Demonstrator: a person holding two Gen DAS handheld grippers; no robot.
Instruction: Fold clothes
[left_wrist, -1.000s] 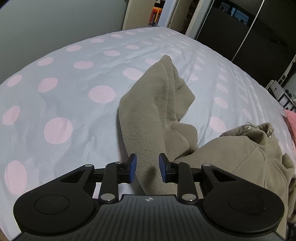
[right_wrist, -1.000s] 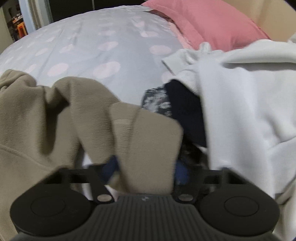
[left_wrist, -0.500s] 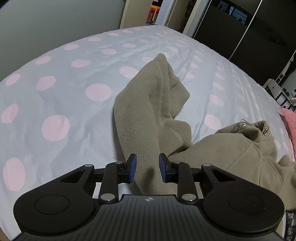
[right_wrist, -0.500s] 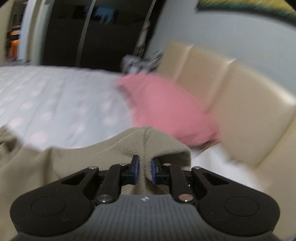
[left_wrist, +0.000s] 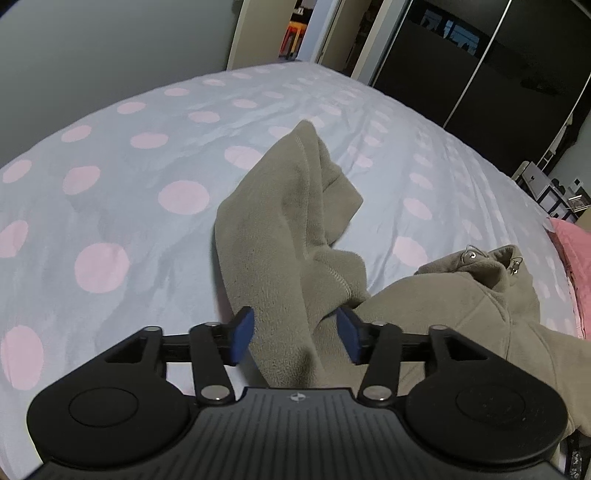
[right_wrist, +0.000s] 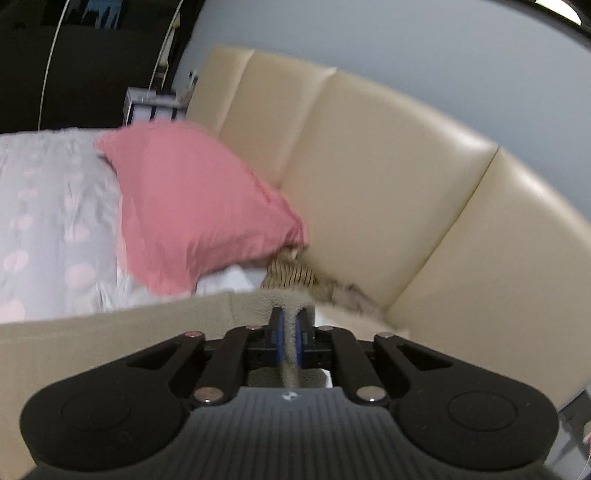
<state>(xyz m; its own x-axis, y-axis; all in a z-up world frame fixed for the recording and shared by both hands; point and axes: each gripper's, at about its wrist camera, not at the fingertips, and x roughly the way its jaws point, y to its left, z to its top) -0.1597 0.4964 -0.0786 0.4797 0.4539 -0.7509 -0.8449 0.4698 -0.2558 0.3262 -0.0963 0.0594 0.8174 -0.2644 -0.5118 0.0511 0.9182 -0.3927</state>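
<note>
Left claw (left_wrist: 295, 334) is opening, its blue pads wide apart. One sleeve of the olive-green fleece hoodie (left_wrist: 288, 236) passes between the pads, and they do not press on it. This sleeve lies stretched over the pale grey bed cover with pink dots (left_wrist: 110, 184). The body of the hoodie is bunched at the right side of the left wrist view, with its hood and metal eyelets on top.

Right claw (right_wrist: 290, 341) is clenched on a thin fold of the same hoodie and is closing a little more; the cloth comes out between the blue pads and hangs to the left in a blurred band. Beyond it a pink pillow (right_wrist: 192, 206) leans on the cream padded leather headboard (right_wrist: 388, 192). A small striped cloth (right_wrist: 291, 275) lies beside the pillow.
</note>
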